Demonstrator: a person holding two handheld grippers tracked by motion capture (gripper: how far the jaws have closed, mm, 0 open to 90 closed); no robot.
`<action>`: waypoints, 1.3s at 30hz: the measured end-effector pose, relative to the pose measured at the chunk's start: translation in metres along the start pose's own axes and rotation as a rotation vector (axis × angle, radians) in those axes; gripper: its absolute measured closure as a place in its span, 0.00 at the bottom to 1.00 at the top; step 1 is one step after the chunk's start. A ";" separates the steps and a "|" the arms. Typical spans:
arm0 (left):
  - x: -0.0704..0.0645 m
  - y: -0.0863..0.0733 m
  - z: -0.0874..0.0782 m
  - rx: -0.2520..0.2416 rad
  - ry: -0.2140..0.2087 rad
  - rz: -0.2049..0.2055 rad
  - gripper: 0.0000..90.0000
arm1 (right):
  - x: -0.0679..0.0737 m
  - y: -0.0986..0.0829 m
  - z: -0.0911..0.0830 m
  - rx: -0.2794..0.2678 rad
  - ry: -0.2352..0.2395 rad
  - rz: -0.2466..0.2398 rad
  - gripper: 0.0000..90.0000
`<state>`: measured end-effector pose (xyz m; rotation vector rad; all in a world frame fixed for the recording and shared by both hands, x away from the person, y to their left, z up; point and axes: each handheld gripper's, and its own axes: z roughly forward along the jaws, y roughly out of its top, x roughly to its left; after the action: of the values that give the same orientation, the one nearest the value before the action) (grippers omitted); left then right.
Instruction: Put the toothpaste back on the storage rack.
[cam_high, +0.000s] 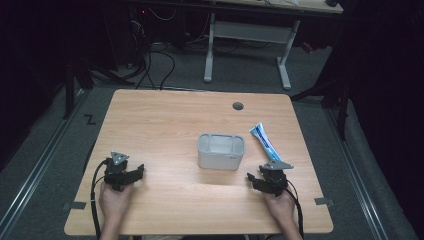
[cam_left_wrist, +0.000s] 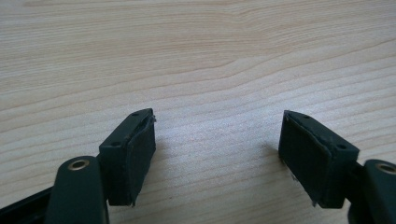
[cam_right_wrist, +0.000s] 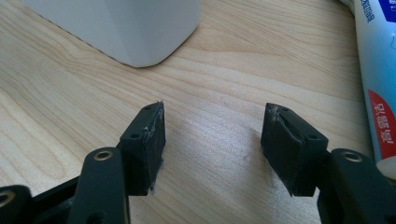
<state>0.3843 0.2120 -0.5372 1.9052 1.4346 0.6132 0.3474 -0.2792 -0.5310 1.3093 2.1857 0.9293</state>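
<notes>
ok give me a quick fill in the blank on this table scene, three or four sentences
1. The right gripper has its jaws ____ with nothing between them.
2. The toothpaste tube lies on the table to the ____ of the white container in the high view.
3. The left gripper has only bare ____ between its open jaws.
4. The tube is nearest the ____ gripper.

Missing words: open; right; wood; right

Pale wood-grain worktop (cam_high: 165, 120), smooth and matt. The box (cam_high: 221, 151) looks like matt grey-white plastic; the tube (cam_high: 264, 140) is glossy (blue and white print). Both claws (cam_left_wrist: 217, 140) (cam_right_wrist: 212, 137) carry matt black pads, scuffed at the edges.
</notes>
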 end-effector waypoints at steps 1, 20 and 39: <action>0.000 0.000 0.000 0.000 -0.001 0.000 0.31 | 0.000 0.000 0.000 0.000 0.000 0.001 0.45; 0.001 0.000 0.000 0.000 -0.009 -0.004 0.31 | 0.002 0.001 0.001 0.016 0.035 -0.032 0.30; 0.001 0.000 0.000 0.001 -0.008 -0.001 0.31 | 0.010 -0.005 -0.013 -0.035 -0.006 -0.022 0.46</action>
<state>0.3842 0.2127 -0.5370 1.9051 1.4309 0.6033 0.3315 -0.2766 -0.5259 1.2675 2.1652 0.9495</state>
